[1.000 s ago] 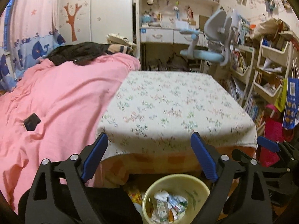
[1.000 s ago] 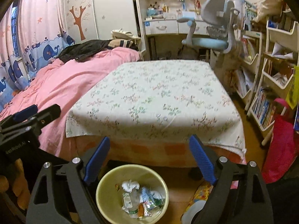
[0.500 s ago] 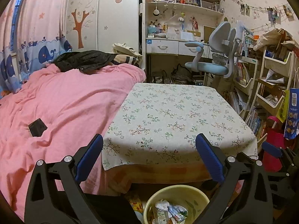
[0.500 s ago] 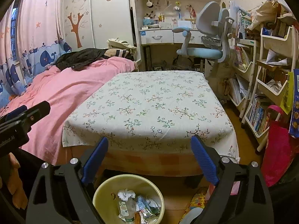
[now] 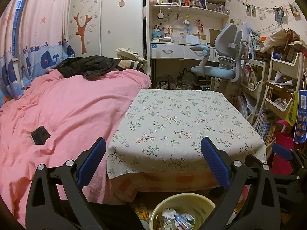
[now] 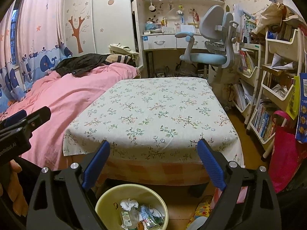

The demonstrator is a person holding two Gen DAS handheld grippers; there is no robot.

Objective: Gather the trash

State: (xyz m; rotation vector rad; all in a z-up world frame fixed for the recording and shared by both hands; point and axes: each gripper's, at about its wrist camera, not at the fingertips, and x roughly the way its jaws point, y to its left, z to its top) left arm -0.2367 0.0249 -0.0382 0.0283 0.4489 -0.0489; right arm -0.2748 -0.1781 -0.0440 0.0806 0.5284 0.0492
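A pale yellow waste bin stands on the floor below the table's front edge, with crumpled tissue and wrappers inside. The right wrist view shows the same bin and its trash low between the fingers. My left gripper is open and holds nothing, hovering above the bin and facing the table. My right gripper is open too, with nothing in it. The floral tablecloth shows no loose trash. Each gripper appears at the edge of the other's view: the right gripper, the left gripper.
A pink bed runs along the left, with a small black device lying on it. A blue desk chair stands behind the table. Book shelves and a pink bag crowd the right side. A hand holds the left gripper.
Both views have tilted upward, so the bin has slid toward the bottom edge and more of the wall shows. Both pairs of jaws stand slightly wider.
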